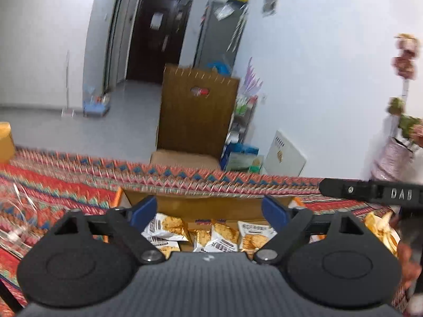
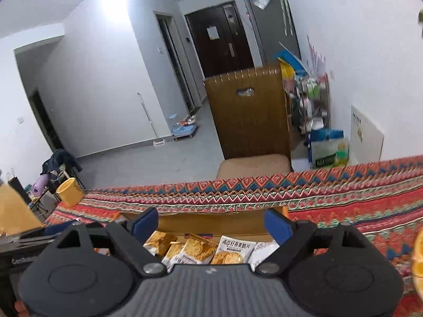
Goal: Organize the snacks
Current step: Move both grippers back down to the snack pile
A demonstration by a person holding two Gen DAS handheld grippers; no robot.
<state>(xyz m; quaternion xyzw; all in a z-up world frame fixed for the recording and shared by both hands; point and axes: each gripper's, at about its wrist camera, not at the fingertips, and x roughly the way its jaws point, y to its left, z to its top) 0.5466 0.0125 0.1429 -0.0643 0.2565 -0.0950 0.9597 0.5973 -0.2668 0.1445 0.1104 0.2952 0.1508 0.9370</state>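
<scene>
The left hand-held gripper stands with its blue-tipped jaws wide apart and nothing between them, above an open cardboard box that sits on a surface covered by a red patterned cloth. Inside the box lie several small snack packets, white and gold, loosely heaped on its floor. The right hand-held gripper is likewise spread wide and empty, above the same box, with its own view of the snack packets lying below the gap between the jaws; one white packet with printed lettering lies face up among them. In the left wrist view the black body of the other gripper reaches in from the right edge, and just below it lies a bag of yellow chips on the cloth beside the box. Crumpled clear plastic wrap lies on the cloth at the far left. Beyond the surface stands a brown wooden chair, and a yellow bucket sits near the left end of the cloth
</scene>
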